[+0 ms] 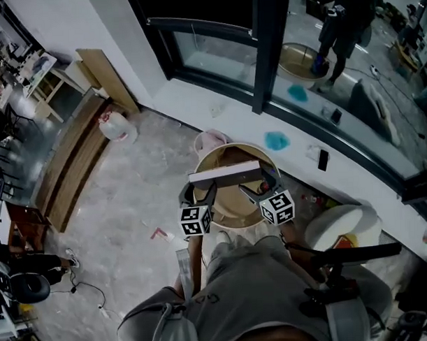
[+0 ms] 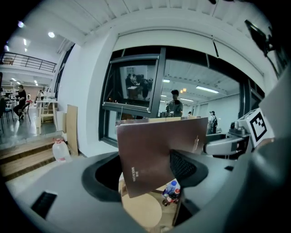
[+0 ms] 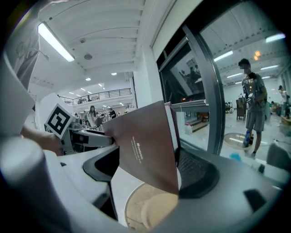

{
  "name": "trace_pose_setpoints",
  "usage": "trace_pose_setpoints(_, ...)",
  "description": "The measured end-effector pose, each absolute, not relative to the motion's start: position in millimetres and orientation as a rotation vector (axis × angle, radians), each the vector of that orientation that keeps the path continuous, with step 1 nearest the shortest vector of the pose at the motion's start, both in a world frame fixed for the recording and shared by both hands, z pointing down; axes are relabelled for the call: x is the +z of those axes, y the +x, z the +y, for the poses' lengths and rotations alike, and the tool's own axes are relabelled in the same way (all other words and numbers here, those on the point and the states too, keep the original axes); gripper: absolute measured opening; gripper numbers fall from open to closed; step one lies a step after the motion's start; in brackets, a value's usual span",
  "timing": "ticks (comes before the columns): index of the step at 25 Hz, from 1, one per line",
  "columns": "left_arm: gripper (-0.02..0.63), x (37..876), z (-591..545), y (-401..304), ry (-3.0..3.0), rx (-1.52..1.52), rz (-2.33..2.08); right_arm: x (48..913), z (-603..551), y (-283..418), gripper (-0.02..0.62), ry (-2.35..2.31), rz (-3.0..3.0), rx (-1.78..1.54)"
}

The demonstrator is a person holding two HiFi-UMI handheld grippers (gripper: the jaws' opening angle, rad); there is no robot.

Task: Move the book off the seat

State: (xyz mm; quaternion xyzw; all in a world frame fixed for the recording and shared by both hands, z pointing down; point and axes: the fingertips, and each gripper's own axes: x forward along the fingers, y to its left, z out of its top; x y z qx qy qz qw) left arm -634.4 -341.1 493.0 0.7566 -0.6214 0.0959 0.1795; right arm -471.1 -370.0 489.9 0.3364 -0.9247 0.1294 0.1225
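Note:
A thin brown book (image 1: 224,176) hangs flat in the air over the round wooden seat (image 1: 220,153), not touching it. My left gripper (image 1: 199,195) is shut on its left end and my right gripper (image 1: 260,190) on its right end. In the left gripper view the book (image 2: 159,150) stands between the jaws of the left gripper (image 2: 148,173), with the seat (image 2: 141,211) below and the right gripper (image 2: 227,145) beyond. In the right gripper view the book (image 3: 145,145) fills the jaws of the right gripper (image 3: 150,168), above the seat (image 3: 150,207).
A white ledge (image 1: 197,104) runs under the window just behind the seat. A white jug (image 1: 116,125) and wooden boards (image 1: 66,164) lie to the left. A white stool (image 1: 341,228) stands at the right. A bottle (image 2: 172,189) sits on the floor by the seat.

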Motion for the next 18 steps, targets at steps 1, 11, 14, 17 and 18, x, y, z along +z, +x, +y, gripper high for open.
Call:
trace_pose_setpoints(1,0.336,505.9,-339.5,-637.4,2.117,0.284,-1.733,501.7,-367.5,-474.1,0.41,0.967,-2.68,0.396)
trace_pose_setpoints(11,0.336,692.1,-280.4,-642.5,1.832,0.456,-1.498,684.0,-311.8,-481.6,0.41,0.888,-2.424,0.722)
trace_pose_setpoints(14,0.336,767.9,-247.2,-632.7,1.731,0.489,-1.412,755.4,-281.4,-473.5,0.41,0.882,-2.314,0.834)
trace_pose_setpoints(17,0.336,841.9,-232.8,-621.4,1.673,0.524,-1.349,830.2,-266.0,-462.2,0.41,0.891,-2.221,0.903)
trace_pose_setpoints(18,0.336,863.8,-233.4,-619.5,1.666,0.539,-1.34,854.4,-265.1,-459.9,0.41,0.898,-2.198,0.917)
